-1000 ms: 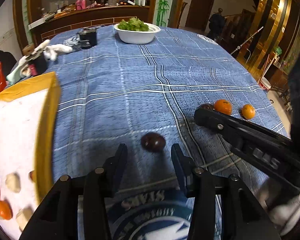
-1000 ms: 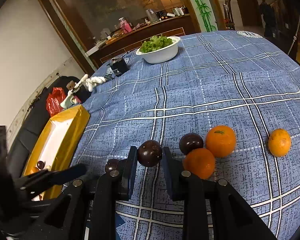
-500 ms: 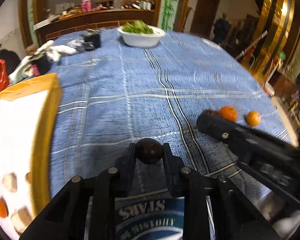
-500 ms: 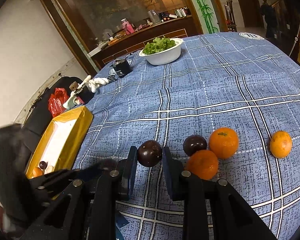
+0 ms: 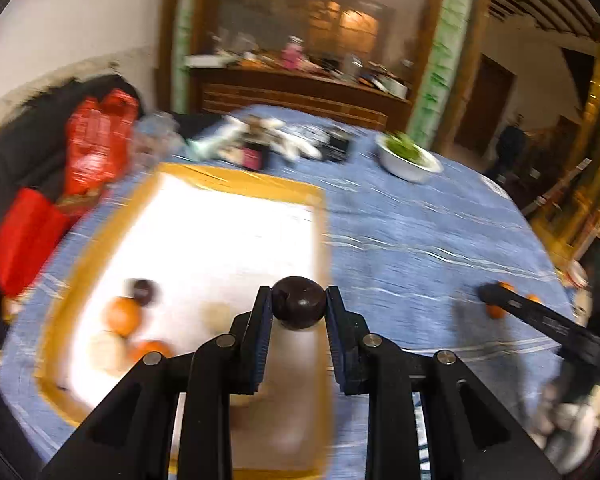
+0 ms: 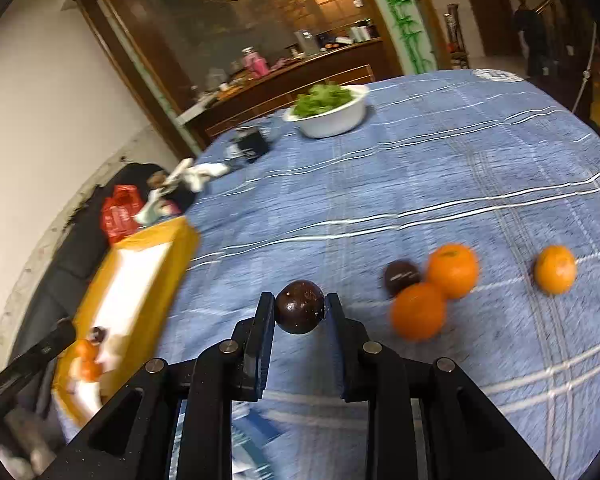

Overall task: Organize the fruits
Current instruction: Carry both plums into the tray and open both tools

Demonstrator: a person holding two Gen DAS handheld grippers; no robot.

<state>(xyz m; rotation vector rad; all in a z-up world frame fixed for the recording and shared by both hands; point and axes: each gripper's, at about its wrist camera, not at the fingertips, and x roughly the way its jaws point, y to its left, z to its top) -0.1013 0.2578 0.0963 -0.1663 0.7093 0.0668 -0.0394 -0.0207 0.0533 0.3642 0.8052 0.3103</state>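
Right gripper (image 6: 299, 312) clamps dark round fruit (image 6: 299, 312) above blue checked counter (image 6: 380, 184). Three oranges (image 6: 453, 270) and second dark fruit (image 6: 401, 277) clustered at right; yellow-rimmed tray (image 6: 140, 276) at left; white bowl (image 6: 332, 118) of greens behind.

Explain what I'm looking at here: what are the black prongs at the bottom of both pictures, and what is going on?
The prongs are handheld grippers; a person holds one in each hand, with a fisheye camera on each looking along its jaws. One picture is from the left gripper, the other from the right gripper. Each is shut on a dark round fruit: the left fruit is above the yellow-rimmed tray, which already holds oranges and a dark fruit; the right fruit is above the blue tablecloth. On the cloth lie three oranges and another dark fruit, and farther off a white bowl of greens.
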